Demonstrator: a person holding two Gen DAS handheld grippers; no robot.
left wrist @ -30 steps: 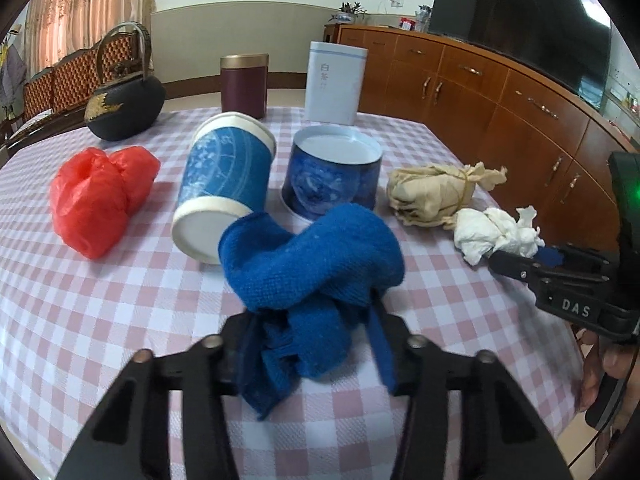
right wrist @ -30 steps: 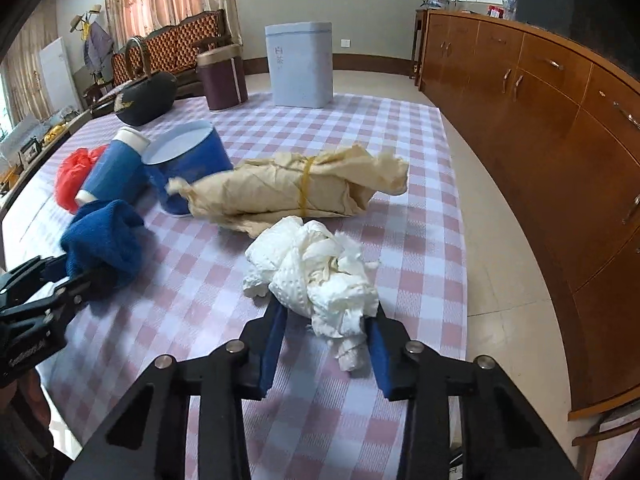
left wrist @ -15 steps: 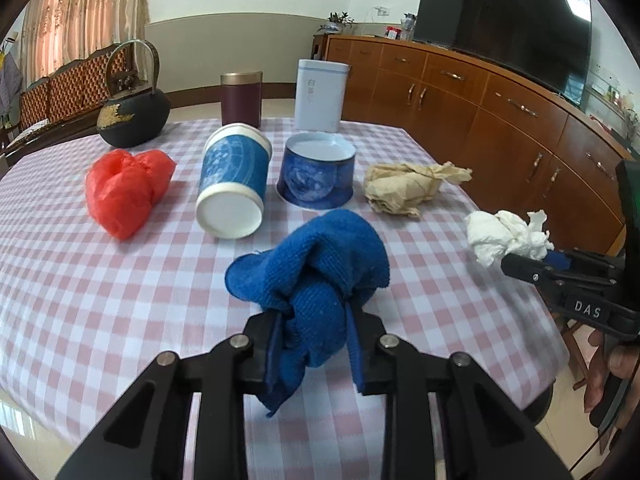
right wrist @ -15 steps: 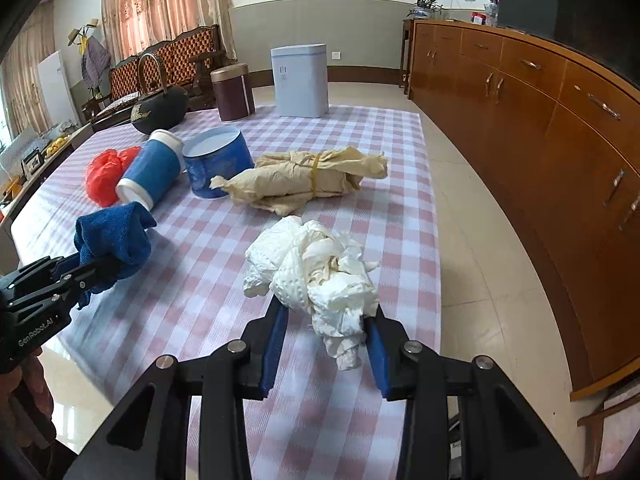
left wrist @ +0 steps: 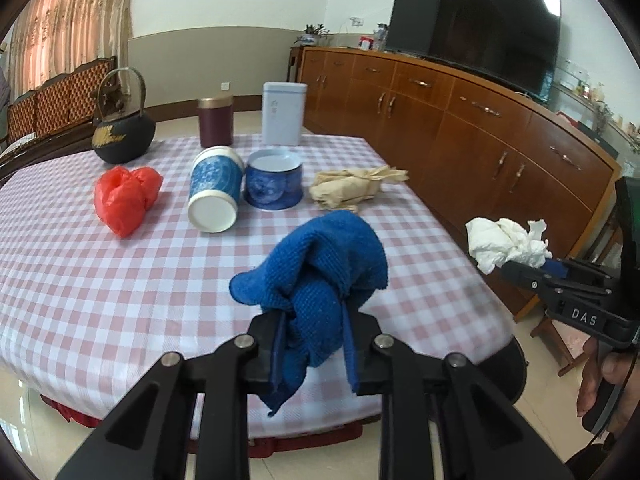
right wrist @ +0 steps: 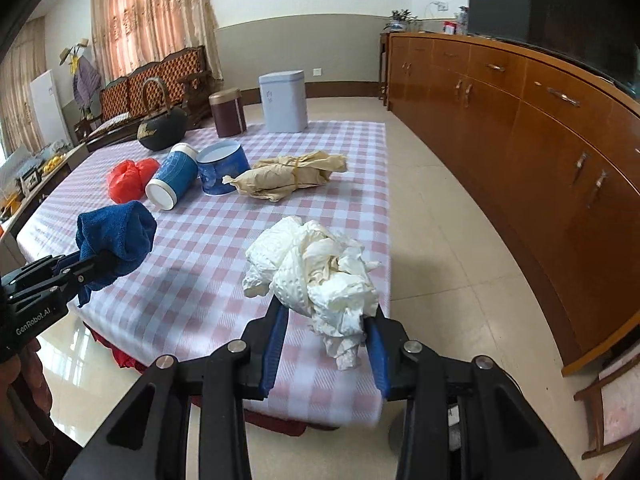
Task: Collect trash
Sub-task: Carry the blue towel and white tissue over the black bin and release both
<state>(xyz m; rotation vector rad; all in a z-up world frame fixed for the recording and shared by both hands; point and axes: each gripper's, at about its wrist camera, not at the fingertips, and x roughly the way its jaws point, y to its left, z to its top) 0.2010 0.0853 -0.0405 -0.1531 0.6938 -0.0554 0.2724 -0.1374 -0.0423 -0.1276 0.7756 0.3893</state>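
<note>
Two loads are held clear above the tabletop [right wrist: 192, 288]: the left gripper [left wrist: 312, 344] has its jaws clamped on a blue cloth [left wrist: 320, 272], the right gripper [right wrist: 324, 340] on crumpled tissue [right wrist: 320, 272]. Keep both grips firm; no bin shows.

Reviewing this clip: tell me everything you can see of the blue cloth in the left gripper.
The blue cloth is a deep blue towel with a knobbly terry-like weave, bunched into a rounded lump with one flap curling out to the side. The left gripper is shut on its lower part, blue pads pressing both sides, and a tail hangs below them. In the right wrist view it hangs clear of the checked tablecloth, near the table's front edge. Nothing but the gripper touches it.
</note>
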